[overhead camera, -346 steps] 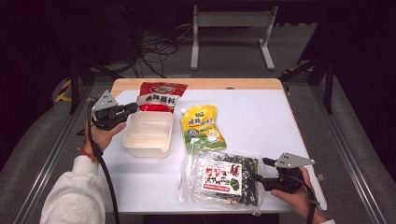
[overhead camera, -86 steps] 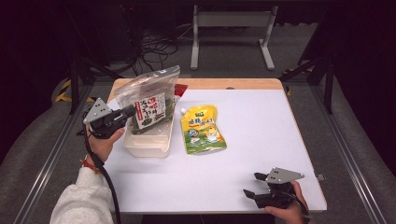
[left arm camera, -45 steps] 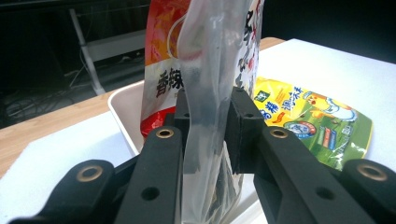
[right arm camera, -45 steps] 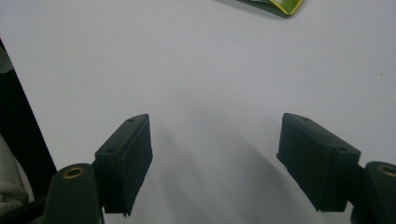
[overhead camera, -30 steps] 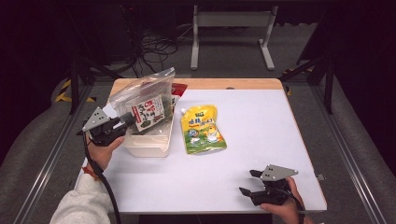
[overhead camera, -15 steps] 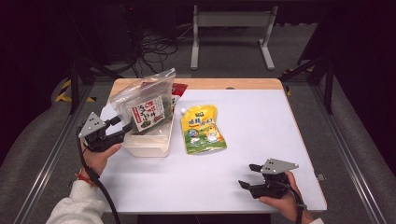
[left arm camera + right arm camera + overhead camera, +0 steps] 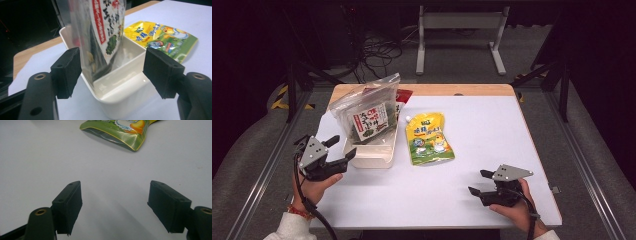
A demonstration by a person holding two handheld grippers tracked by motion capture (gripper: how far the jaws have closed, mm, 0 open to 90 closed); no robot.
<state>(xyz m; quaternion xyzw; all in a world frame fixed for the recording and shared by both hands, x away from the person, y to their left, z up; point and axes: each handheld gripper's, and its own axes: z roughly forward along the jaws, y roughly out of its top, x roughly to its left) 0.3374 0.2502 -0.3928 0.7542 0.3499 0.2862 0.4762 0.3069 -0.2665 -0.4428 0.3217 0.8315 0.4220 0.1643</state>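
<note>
A clear zip bag of dark seaweed snack [image 7: 369,112] stands tilted in a white plastic container [image 7: 372,155] at the table's left. My left gripper [image 7: 343,146] sits just in front of the container's near left corner. Its jaws have just been opening, and nothing is pressed between them. In the left gripper view the bag [image 7: 105,25] and container [image 7: 120,100] lie beyond the open gripper [image 7: 112,72]. My right gripper [image 7: 478,182] stands open over bare table near the front right. A yellow-green pouch [image 7: 428,137] lies flat beside the container.
A red packet [image 7: 403,95] peeks out behind the bag at the table's far edge. The pouch [image 7: 117,132] lies well ahead of the right gripper [image 7: 115,207]. The white tabletop [image 7: 492,125] has free room on its right half.
The left gripper has let go of the seaweed bag, opened, and drawn back toward the near left. The bag stays leaning in the container. The right hand has hardly moved.
</note>
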